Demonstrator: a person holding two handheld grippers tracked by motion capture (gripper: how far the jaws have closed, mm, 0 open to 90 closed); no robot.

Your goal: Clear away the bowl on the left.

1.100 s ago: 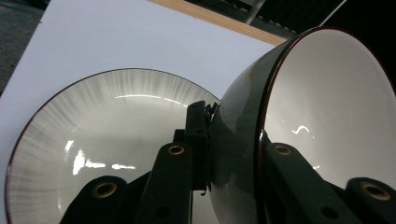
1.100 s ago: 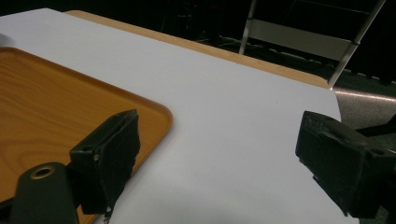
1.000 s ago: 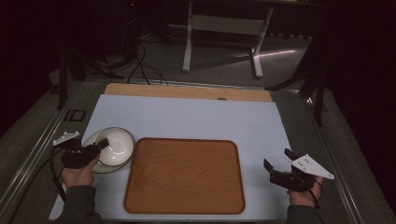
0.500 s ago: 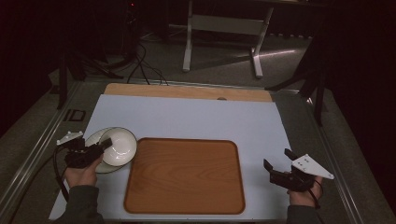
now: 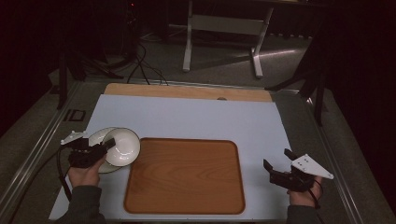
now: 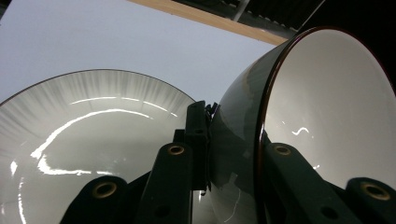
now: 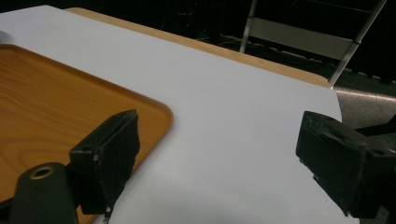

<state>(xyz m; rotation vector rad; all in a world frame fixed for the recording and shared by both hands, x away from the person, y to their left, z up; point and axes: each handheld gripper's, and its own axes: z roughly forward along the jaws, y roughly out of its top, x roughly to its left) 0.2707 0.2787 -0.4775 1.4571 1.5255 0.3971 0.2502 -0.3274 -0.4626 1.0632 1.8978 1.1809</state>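
Note:
A white bowl (image 5: 125, 145) with a dark rim hangs tilted just above a white plate (image 5: 99, 136), at the left edge of the wooden tray (image 5: 184, 175). My left gripper (image 5: 108, 143) is shut on the bowl's rim, one jaw inside and one outside. In the left gripper view the bowl (image 6: 327, 116) stands on edge between the jaws of the left gripper (image 6: 238, 135), with the ribbed plate (image 6: 93, 126) behind it. My right gripper (image 5: 276, 159) rests open and holds nothing, right of the tray. In the right gripper view the right gripper (image 7: 219, 154) has white table between its jaws.
A white mat (image 5: 187, 116) covers the table, with a wooden strip (image 5: 187, 91) along its far edge. The tray (image 7: 56, 107) lies bare. A metal frame (image 5: 222, 23) stands on the floor beyond the table.
The bowl has come up off the plate, tilted, and shifted slightly right toward the tray, which uncovers the plate's left part. The right gripper has kept still.

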